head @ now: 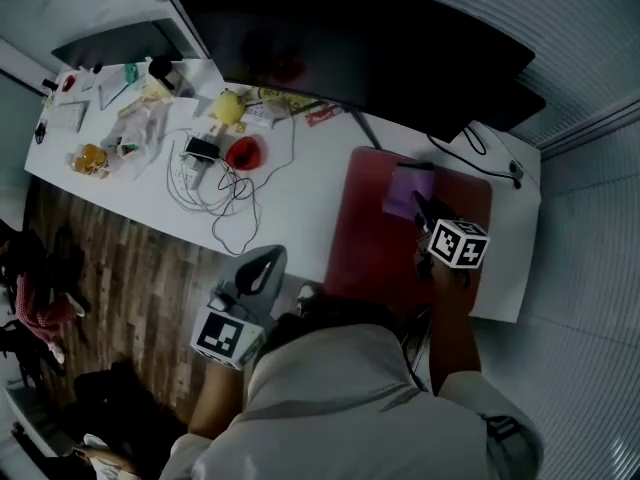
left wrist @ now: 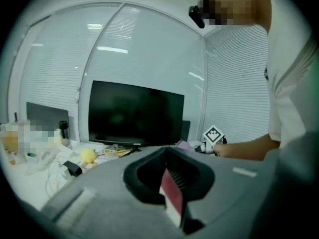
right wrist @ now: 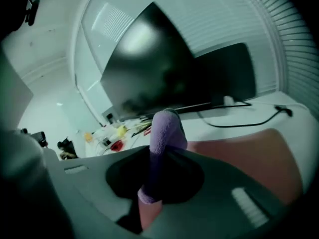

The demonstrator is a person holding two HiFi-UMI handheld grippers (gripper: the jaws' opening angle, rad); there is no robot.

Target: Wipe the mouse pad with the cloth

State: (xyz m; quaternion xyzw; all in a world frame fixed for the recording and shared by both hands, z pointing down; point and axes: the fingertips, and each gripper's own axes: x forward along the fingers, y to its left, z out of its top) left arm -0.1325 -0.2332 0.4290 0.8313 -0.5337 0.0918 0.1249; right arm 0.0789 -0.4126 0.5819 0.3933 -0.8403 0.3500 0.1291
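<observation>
Between the jaws of our right gripper (right wrist: 158, 193) sits the purple cloth (right wrist: 167, 133). The jaws are pinched on a fold of it, and the fold rises past their tips as a rounded hump. Below and ahead of that gripper, mostly to its right, spreads the red mouse pad (right wrist: 249, 158). From the head view we see the rest of the cloth lying on the pad just beyond the gripper's tip. Past the pad's far edge a black cable (right wrist: 244, 122) snakes over the white table (head: 300, 203). Beyond the cable stands the big dark monitor (right wrist: 164, 68).

Well apart from the right gripper, on its left, we hold our left gripper (left wrist: 174, 193) at the near edge of the table, beside the pad's near left corner. Its jaws are pressed together with nothing between them. Ahead of it and to its right, we see the right gripper's marker cube (left wrist: 213, 134) over the pad. Ahead and to its left lie a yellow toy (left wrist: 88, 155), a tangle of thin white cables (head: 225, 193) and a small red round thing (head: 243, 153). Wooden floor (head: 150, 298) shows to the left of this gripper, beyond the table's edge.
</observation>
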